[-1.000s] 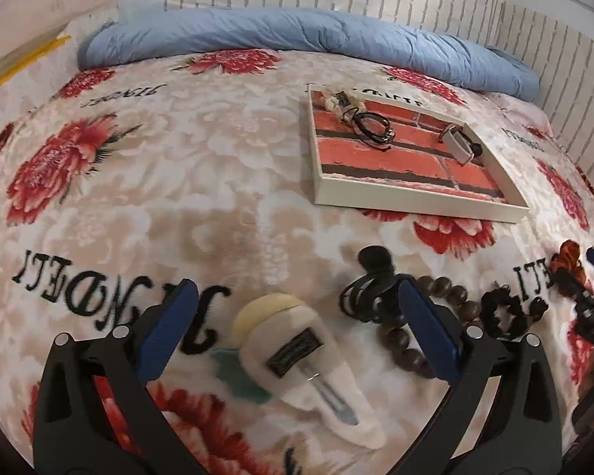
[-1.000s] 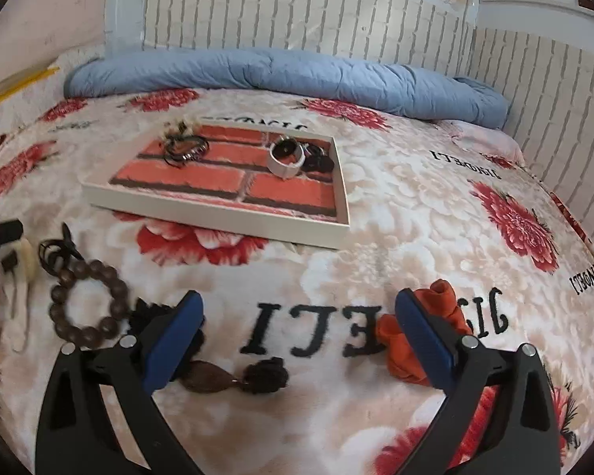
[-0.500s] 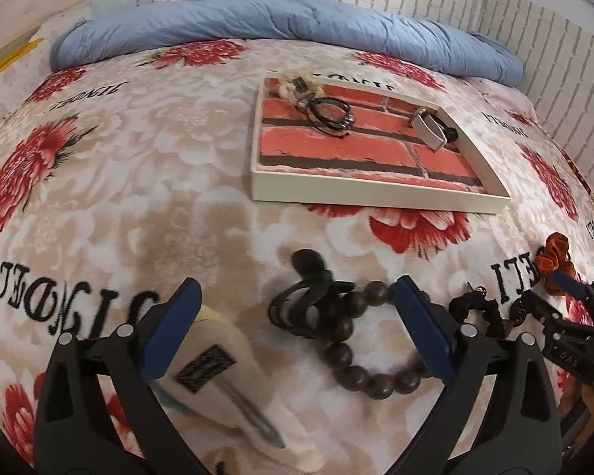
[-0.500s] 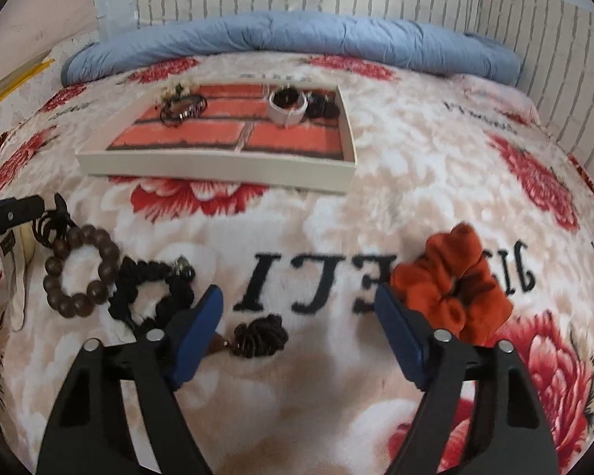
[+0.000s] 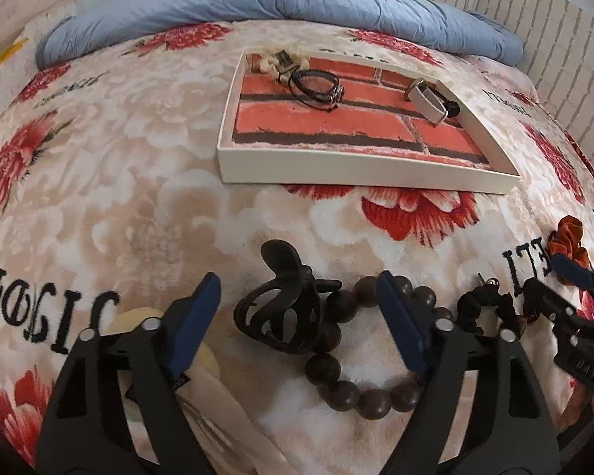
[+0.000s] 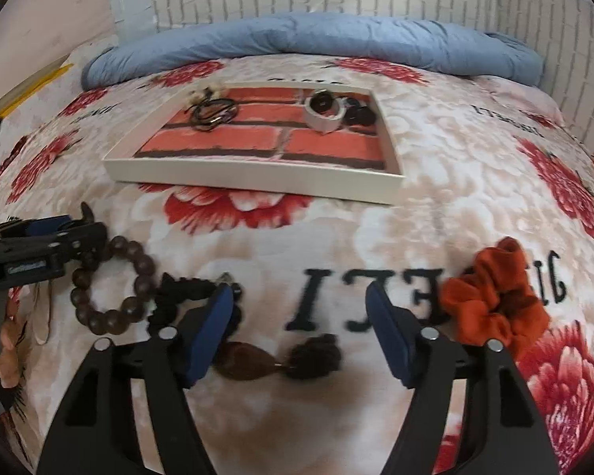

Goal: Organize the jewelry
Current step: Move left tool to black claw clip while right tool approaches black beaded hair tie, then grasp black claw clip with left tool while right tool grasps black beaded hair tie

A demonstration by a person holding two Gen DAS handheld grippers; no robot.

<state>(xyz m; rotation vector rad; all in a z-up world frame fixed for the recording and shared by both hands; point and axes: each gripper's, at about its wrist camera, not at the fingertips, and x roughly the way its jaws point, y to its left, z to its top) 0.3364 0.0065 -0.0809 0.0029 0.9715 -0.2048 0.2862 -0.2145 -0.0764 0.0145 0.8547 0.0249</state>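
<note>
A bed covered with a beige blanket (image 5: 138,166) printed with red flowers and black lettering. A rolled blue quilt (image 5: 277,4) lies along its far edge. On the blanket sit a shallow white tray (image 5: 360,168) with a brick-pattern floor, a black claw clip (image 5: 281,316), a brown bead bracelet (image 5: 352,388), a black scrunchie (image 5: 483,308), an orange scrunchie (image 6: 495,301), a brown tasselled hair tie (image 6: 277,360) and a cream hair clip (image 5: 214,403).

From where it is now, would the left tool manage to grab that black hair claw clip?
Probably yes. The black claw clip lies on the blanket between the closing jaws of the left tool, nothing over it. The wooden bead bracelet touches it and might get caught too.
</note>
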